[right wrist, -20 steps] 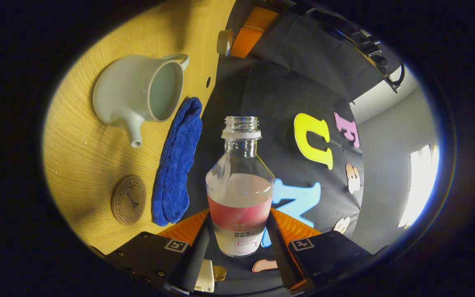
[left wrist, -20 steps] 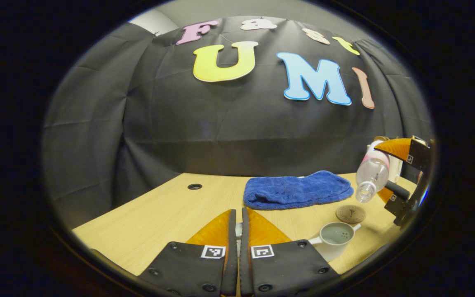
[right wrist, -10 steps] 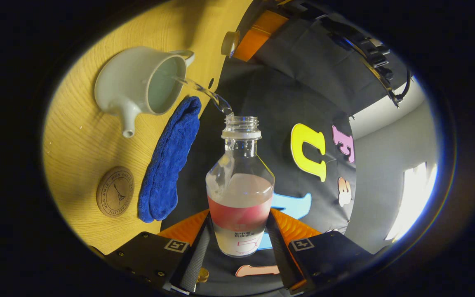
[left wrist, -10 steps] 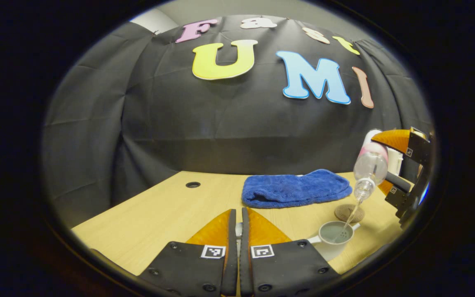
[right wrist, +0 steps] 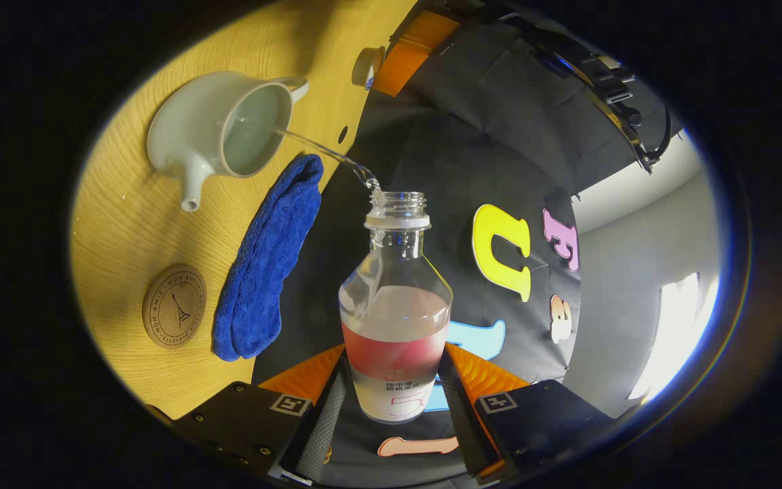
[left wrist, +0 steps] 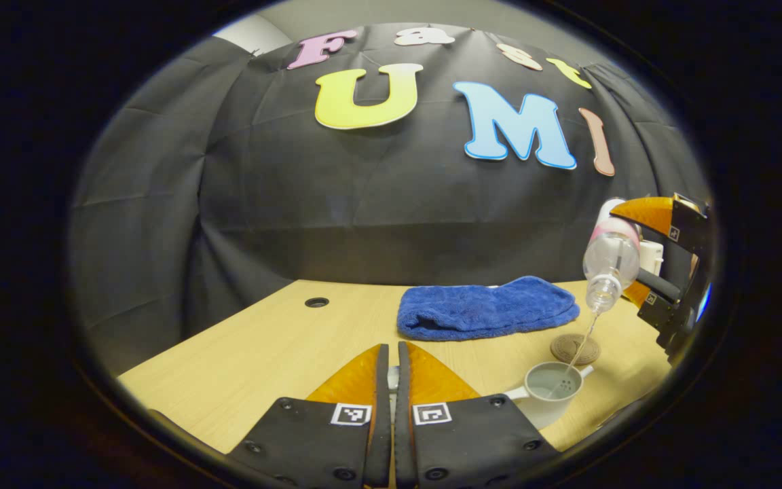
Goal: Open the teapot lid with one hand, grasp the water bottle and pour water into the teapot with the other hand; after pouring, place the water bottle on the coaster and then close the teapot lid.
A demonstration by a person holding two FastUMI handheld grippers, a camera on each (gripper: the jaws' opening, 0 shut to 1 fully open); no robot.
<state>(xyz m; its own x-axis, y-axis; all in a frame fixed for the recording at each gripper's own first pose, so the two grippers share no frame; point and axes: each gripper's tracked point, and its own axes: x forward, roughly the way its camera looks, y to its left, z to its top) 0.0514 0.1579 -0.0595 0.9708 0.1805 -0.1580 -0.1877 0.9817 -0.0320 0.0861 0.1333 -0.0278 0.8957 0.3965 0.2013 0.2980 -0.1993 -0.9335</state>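
My right gripper is shut on the clear water bottle, which has a pink label and no cap. The bottle is tipped, and a thin stream of water runs from its mouth into the open pale teapot on the table. In the left gripper view the bottle hangs tilted above the teapot, held by the right gripper. My left gripper is shut on the teapot lid, held off to the pot's left. The lid is small and round. The round cork coaster lies bare beside the teapot.
A folded blue towel lies on the wooden table behind the coaster and teapot. A cable hole sits at the table's far left. Black cloth walls the booth behind.
One second ago no water ran; the right gripper has since lifted and tipped the bottle, and a stream now falls into the teapot. The left gripper holds still with the lid.
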